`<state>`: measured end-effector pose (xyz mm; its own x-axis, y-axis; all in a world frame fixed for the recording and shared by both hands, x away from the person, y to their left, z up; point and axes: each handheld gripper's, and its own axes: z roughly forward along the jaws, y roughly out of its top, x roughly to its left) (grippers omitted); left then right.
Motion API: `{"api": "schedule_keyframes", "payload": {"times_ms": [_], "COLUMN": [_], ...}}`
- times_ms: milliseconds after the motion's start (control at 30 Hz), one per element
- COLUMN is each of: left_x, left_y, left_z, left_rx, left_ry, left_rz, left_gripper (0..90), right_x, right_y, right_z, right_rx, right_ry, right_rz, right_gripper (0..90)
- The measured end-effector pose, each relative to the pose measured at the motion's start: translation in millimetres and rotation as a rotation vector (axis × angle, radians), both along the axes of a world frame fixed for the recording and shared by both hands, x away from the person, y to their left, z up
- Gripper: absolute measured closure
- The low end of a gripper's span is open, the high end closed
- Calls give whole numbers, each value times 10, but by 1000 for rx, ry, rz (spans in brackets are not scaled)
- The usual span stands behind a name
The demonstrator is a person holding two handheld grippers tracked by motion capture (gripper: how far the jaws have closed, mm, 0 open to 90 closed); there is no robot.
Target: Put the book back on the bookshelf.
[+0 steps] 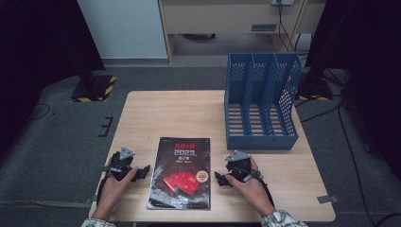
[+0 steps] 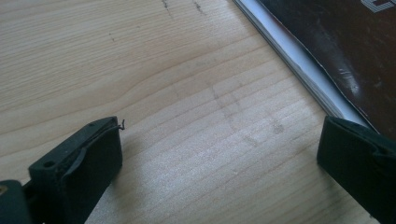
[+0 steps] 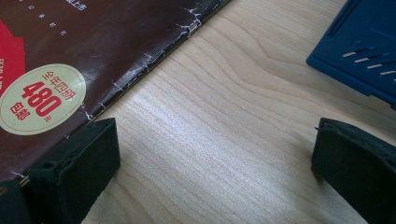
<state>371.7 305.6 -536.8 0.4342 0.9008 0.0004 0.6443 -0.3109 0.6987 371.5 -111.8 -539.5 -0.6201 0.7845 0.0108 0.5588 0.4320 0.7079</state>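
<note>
The book [image 1: 180, 173] lies flat low in the middle, with the left gripper [image 1: 142, 171] and right gripper [image 1: 219, 178] both wide apart beside it, so thin jaws could slip off its edges or bend the cover

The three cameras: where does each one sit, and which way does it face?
High view: above the person's side, looking down on the table, magazine, blue file rack, both hands.
Left gripper view: rides the left gripper, open jaws, magazine's page edge.
Right gripper view: rides the right gripper, open jaws, magazine's spine, rack corner.
All share the magazine.
</note>
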Motion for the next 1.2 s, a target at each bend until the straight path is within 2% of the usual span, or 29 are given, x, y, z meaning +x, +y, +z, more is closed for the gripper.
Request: {"api": "schedule_keyframes", "payload": {"times_ms": [67, 200, 233, 267, 367, 467, 500, 533, 567, 600, 633, 667, 733, 767, 867, 933, 1067, 1167, 1200], "left_x": [-4, -26, -26, -48, -87, -135, -135, -163, -193, -212, -212, -252, -265, -272, -264, -257, -241, -229, -216], "left_y": [-8, -41, -41, -70, -128, -206, -206, -237, -268, -288, -288, -346, -375, -424, -448, -460, -501, -532, -547], "left_z": [2, 44, 44, 85, 129, 169, 169, 198, 227, 243, 243, 264, 273, 275, 260, 243, 180, 163, 150], "left_rx": [-2, 4, 4, -11, -28, -40, -40, -59, -80, -99, -99, -133, -122, -114, -120, -108, -119, -106, -102], "left_ry": [-4, -19, -19, -33, -35, -45, -45, -50, -59, -59, -59, -57, -59, -65, -60, -51, -30, -25, -19], "left_rz": [14, 30, 30, 32, 21, -6, -6, -10, -19, -21, -21, -30, -47, -63, -63, -63, -74, -66, -59], "left_gripper": [5, 60, 60, 63, 75, 112, 119, 119, 178, 191, 212, 245, 267, 303, 321, 320, 300, 251, 245], "right_x": [-1, -8, -8, -18, -52, -109, -109, -119, -151, -161, -173, -190, -202, -230, -251, -254, -275, -278, -279], "right_y": [-1, -1, -1, 8, 48, 133, 133, 153, 202, 217, 232, 255, 275, 318, 367, 381, 465, 483, 502], "right_z": [1, 36, 36, 92, 164, 203, 203, 205, 216, 215, 217, 212, 206, 189, 166, 158, 106, 91, 74], "right_rx": [1, 7, 7, 38, 76, 92, 92, 91, 108, 112, 116, 121, 118, 109, 112, 108, 79, 76, 74], "right_ry": [-1, -8, -8, -37, -67, -75, -75, -79, -65, -67, -59, -57, -59, -64, -58, -55, -30, -23, -9], "right_rz": [1, 19, 19, 31, 43, 99, 99, 114, 152, 157, 168, 180, 193, 226, 246, 249, 260, 256, 255], "right_gripper": [21, 113, 113, 98, 148, 260, 260, 298, 360, 385, 423, 456, 479, 501, 444, 422, 317, 286, 262]}}
